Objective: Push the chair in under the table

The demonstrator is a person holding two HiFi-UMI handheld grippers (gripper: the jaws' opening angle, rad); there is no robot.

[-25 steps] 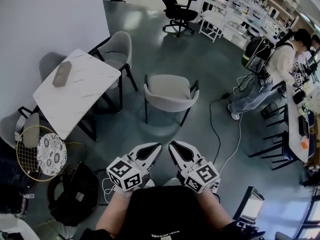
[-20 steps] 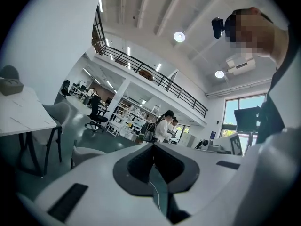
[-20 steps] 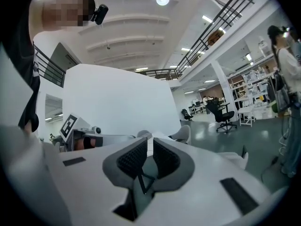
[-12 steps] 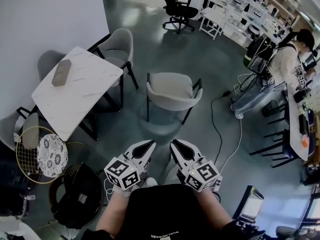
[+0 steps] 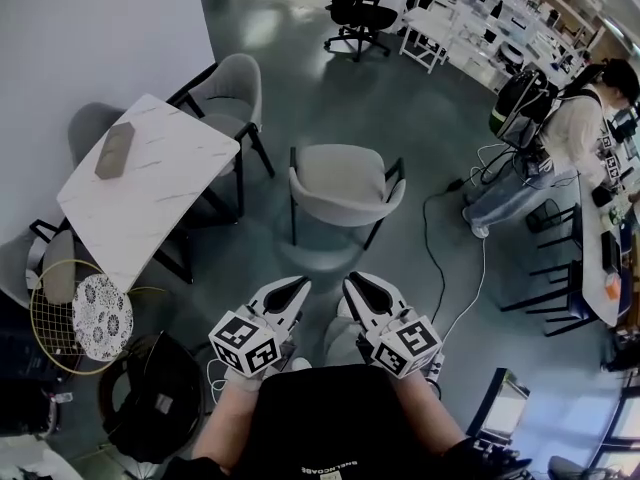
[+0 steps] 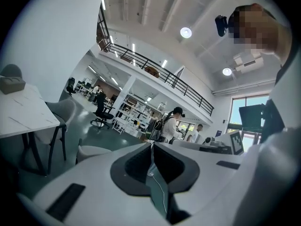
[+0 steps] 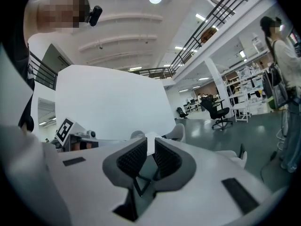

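A grey padded chair (image 5: 345, 183) with black legs stands on the floor, apart from the white marble table (image 5: 150, 183) to its left. My left gripper (image 5: 295, 288) and right gripper (image 5: 355, 286) are side by side in front of me, short of the chair and not touching it. Both are shut with nothing between the jaws. In the left gripper view the left gripper (image 6: 151, 147) points past the chair (image 6: 91, 152), with the table (image 6: 26, 114) at the left. In the right gripper view the right gripper (image 7: 146, 147) points toward the white wall, with the chair (image 7: 235, 157) at the right.
Other grey chairs (image 5: 228, 93) stand tucked around the table, which bears a small box (image 5: 113, 150). A round wire side table (image 5: 95, 318) and a black bag (image 5: 155, 393) sit at lower left. A cable (image 5: 432, 258) runs over the floor at the right, near a person (image 5: 560, 138).
Both grippers have shifted a little toward the chair and slightly lower, jaws still shut. The chair and the table stand where they were.
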